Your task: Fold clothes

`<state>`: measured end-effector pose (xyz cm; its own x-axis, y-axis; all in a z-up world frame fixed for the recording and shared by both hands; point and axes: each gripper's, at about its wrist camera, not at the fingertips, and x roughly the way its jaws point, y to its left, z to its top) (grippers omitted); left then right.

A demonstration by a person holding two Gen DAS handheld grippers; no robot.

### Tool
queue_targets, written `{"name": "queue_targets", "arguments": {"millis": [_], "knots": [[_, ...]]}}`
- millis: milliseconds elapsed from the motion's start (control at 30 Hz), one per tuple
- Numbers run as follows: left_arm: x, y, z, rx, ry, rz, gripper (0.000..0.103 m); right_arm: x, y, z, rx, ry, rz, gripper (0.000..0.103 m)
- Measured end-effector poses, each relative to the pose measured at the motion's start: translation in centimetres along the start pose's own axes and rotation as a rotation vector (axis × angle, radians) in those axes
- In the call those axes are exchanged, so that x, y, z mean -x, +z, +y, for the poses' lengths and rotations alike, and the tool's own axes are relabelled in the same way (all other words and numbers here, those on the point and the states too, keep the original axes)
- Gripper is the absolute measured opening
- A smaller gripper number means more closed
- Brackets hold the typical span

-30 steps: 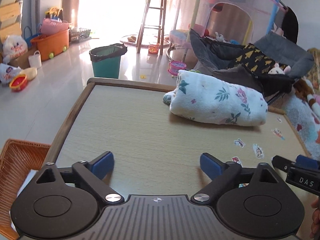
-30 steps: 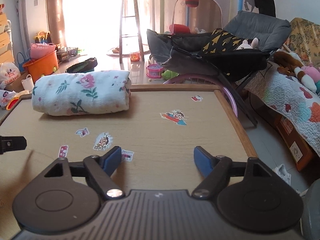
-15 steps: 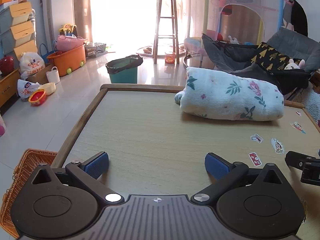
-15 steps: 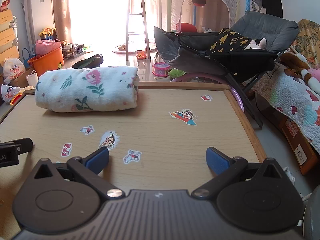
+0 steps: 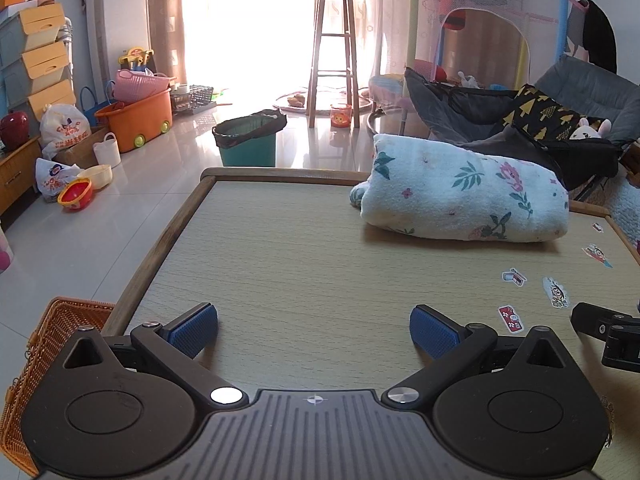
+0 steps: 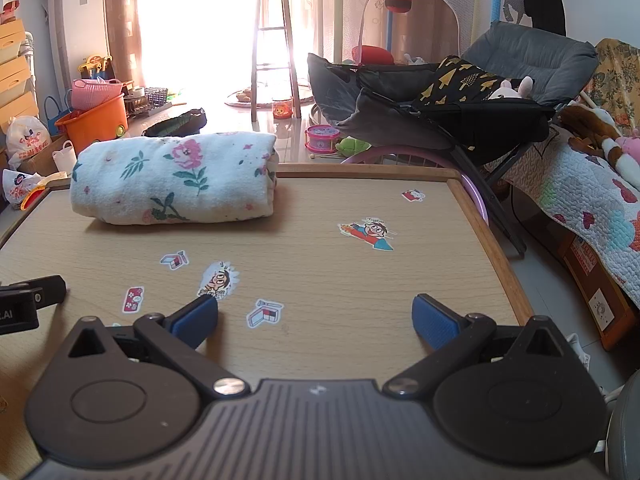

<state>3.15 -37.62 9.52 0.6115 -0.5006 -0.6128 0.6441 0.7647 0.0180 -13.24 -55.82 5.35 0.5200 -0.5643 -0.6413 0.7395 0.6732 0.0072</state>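
- The left claw (image 5: 313,326) hangs over the near edge of the bench (image 5: 304,264) with its jaws spread wide and nothing between the blue pads (image 5: 195,328) — only bare wood grain shows in the gap.
- The right claw (image 6: 315,320) is likewise released, jaws at full spread and empty, poised above the near edge toward the bench's right side.
- Each claw shows at the margin of the other's view: a black finger of the right one juts in at the right of the left wrist view, and a black finger of the left one at the left of the right wrist view.
- The folded cloth (image 6: 176,178) — white with a floral print of pink blooms and green leaves — lies as a thick rolled bundle along the far edge of the bench, well apart from both claws.
- In the left wrist view the bundle (image 5: 464,196) sits toward the far right corner; its rounded end faces the bench's middle.
- Cartoon stickers (image 6: 370,232) are scattered flat on the bench top between the bundle and the right claw, several of them just ahead of its left pad.
- An orange wicker basket (image 5: 52,344) stands beside the bench's near left corner, below the rim.
- Beyond the far edge, on the floor, a teal bin (image 5: 248,142) lined with a black bag and a tall wooden stool (image 5: 334,52) stand in strong window light.
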Motion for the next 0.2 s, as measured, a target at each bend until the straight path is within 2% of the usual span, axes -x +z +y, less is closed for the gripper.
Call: {"name": "queue_targets", "arguments": {"millis": [200], "knots": [[-0.01,-0.04,0.08,0.001,0.0,0.0,0.103,0.03,0.0,0.04,0.0,0.0,0.0,0.103]]}}
